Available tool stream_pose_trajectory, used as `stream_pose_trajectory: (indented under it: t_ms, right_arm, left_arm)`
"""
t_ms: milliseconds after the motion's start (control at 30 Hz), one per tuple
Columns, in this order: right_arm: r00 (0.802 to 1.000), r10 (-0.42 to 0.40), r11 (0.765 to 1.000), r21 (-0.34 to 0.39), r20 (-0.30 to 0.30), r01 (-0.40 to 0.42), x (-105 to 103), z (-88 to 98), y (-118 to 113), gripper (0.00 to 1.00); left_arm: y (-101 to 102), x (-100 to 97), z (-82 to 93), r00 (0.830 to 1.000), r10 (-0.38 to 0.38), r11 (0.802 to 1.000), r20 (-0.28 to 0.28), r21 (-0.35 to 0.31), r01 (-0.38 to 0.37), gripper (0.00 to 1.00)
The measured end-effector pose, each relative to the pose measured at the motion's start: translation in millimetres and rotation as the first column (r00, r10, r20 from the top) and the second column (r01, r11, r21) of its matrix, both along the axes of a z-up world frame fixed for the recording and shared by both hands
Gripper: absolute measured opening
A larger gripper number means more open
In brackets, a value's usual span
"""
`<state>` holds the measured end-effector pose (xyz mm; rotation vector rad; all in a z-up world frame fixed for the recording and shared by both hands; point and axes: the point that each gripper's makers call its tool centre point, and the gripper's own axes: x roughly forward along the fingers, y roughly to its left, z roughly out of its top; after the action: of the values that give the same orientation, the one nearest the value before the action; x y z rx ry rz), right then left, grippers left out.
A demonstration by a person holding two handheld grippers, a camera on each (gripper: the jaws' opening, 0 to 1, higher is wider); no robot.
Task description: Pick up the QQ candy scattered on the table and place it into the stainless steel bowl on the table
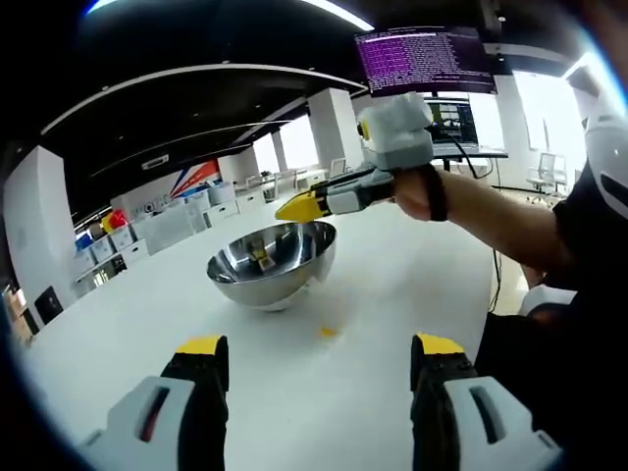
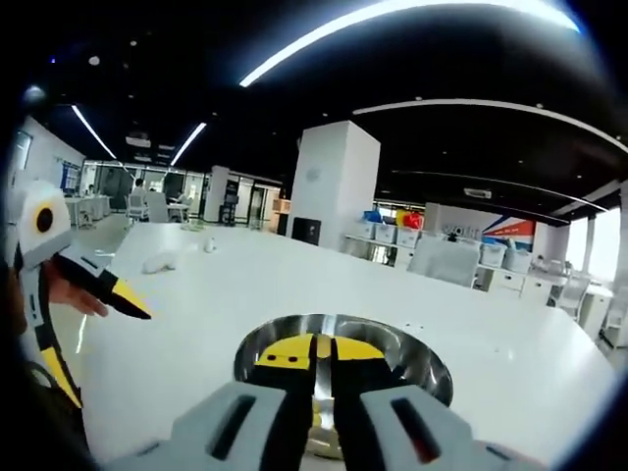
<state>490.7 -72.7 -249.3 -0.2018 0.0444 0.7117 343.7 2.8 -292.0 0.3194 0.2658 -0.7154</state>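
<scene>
Candy [image 1: 328, 332]: small yellow-orange piece on the white bench [image 1: 392, 294], just in front of the bowl; too small to tell its long axis.
Bowl [image 1: 272, 263]: shiny steel, upright, tilted slightly.
Left tool [image 1: 321, 353]: jaws wide apart, empty.
Right tool [image 2: 322, 351]: over the bowl, yellow tips together; cannot tell if anything is held.

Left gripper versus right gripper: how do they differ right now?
The left gripper has its jaws wide apart, empty, over bare table short of the bowl; the right gripper has its jaws together. The left sits back from the bowl; the right is directly above its opening. I cannot tell whether the right holds a candy. Both have yellow tips on grey bodies.
</scene>
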Motion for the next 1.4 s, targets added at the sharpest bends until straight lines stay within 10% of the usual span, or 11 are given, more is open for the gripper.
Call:
stream_pose_trajectory:
  t_ms: [700,1400]
  right_arm:
    - [0.997,-0.034,0.998,-0.06,-0.067,0.03,19,-38.4,-2,0.05]
    - [0.999,-0.052,0.997,-0.059,0.012,0.053,28,-22.6,-13,0.15]
  left_arm:
    - [3,0.7,-2.5,1.0,0.0,1.0,-0.005,0.0,0.0,0.75]
    - [4,1.2,-5.5,1.0,0.005,1.0,-0.01,0.008,-0.005,0.75]
